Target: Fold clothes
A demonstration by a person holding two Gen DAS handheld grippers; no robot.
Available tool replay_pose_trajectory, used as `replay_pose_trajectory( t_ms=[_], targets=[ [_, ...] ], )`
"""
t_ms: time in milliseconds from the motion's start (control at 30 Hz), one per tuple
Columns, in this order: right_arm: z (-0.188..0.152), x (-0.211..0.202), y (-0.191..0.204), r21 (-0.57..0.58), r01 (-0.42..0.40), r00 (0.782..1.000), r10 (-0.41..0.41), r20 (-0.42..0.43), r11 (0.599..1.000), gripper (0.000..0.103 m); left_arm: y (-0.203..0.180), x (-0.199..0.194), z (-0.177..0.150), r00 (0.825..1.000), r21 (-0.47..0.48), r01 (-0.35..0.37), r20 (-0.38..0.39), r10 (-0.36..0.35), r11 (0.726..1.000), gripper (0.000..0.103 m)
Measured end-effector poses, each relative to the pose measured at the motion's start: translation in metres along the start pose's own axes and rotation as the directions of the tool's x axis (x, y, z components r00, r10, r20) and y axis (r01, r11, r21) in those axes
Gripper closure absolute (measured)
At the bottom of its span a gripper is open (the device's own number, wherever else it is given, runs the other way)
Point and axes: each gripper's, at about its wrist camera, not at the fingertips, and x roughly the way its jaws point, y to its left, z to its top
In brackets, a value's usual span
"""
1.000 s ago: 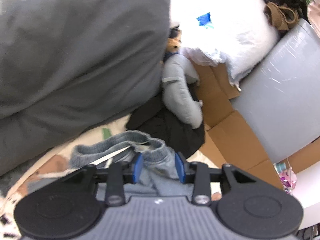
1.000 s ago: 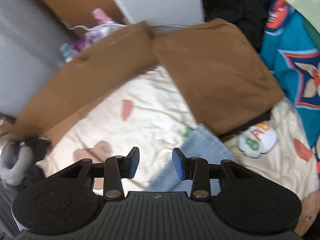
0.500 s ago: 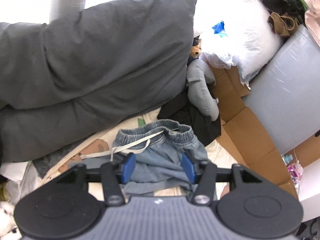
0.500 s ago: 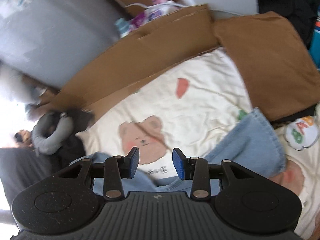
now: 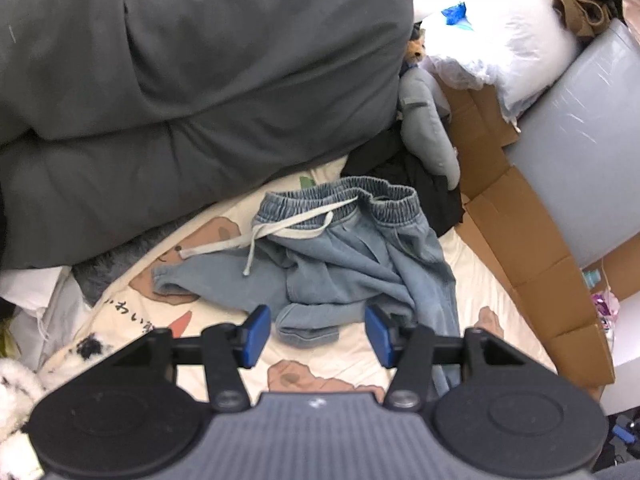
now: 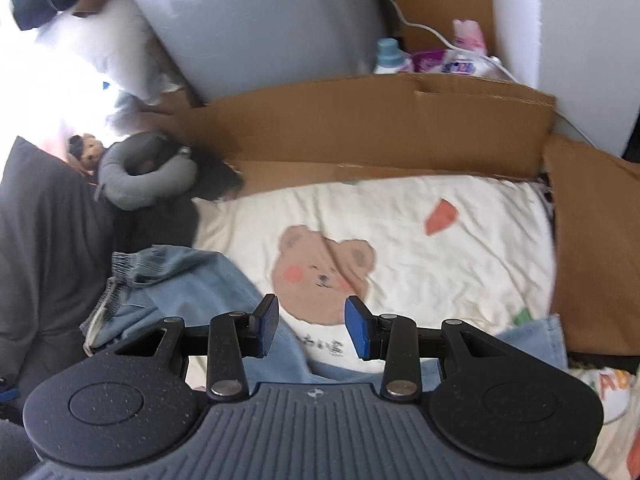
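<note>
Your left tongs (image 5: 316, 336) just released denim pants (image 5: 344, 256), now crumpled on bed; right tongs (image 6: 312, 326) agape, empty. Regrasp cuffs.

Bear-print bed sheet (image 6: 420, 248), crumpled denim trousers (image 5: 344, 264) on it, perhaps a grey duvet (image 5: 192, 80)

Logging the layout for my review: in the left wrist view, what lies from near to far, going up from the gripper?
Left gripper, jaws open → crumpled light-blue denim drawstring pants on the cream bear-print bedsheet → black garment → grey neck pillow → white plastic-wrapped pillow.
</note>
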Motion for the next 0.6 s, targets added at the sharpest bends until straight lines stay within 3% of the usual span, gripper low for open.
replay_pose_trajectory(
  t_ms=[367,600],
  targets=[
    [-0.031,0.035,0.028,-0.030,-0.065,0.998,0.065,-0.001,0.997,0.059,0.011,0.071,-0.027,0.998,-0.032,0.012,-0.068,-0.014,0.999,0.048],
    [-0.040,0.055,0.032,-0.015,-0.132,0.991,0.131,-0.018,0.991,0.059,0.012,0.107,-0.049,0.993,0.017,-0.016,-0.115,0.018,1.000,0.047]
  ],
)
